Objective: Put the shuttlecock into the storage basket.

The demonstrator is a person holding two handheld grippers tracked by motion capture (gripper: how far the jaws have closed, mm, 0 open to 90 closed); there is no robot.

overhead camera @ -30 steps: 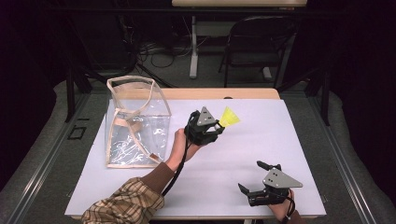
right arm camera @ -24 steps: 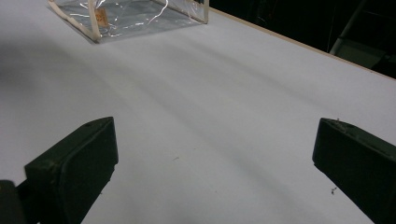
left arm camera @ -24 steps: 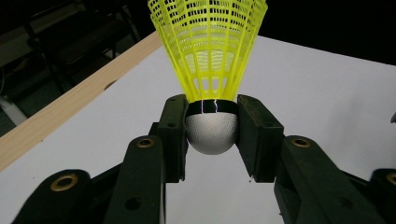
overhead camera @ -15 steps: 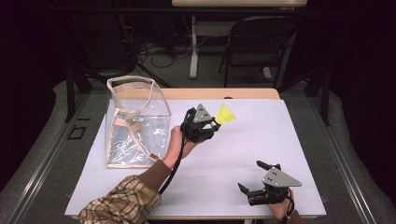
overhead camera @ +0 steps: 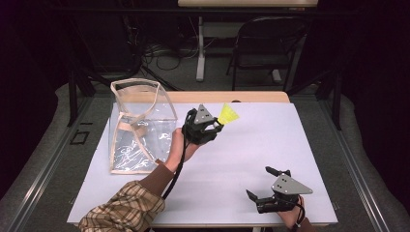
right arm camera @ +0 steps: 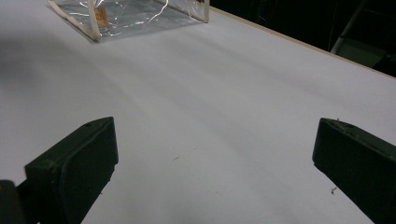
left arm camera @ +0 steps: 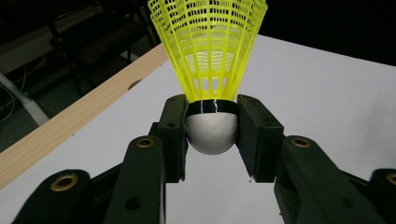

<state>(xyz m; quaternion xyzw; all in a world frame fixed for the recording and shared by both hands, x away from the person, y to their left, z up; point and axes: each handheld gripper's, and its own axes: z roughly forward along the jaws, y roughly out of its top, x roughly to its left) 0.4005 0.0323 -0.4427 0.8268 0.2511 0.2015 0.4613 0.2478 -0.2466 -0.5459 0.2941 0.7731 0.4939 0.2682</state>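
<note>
One yellow-skirted, white-headed shuttlecock, skirt meshed.

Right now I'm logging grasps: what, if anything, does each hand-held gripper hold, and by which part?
The left hand-held gripper holds the yellow shuttlecock by its white rounded cork head, skirt pointing away. The right hand-held gripper stands open, holding nothing.

Between the matt black plastic fingers sits a shuttlecock: glossy yellow plastic mesh skirt, dull white foam-like head. Beyond them, a matt white table with a wooden edge; the bag is glossy clear plastic, cloth-trimmed.
</note>
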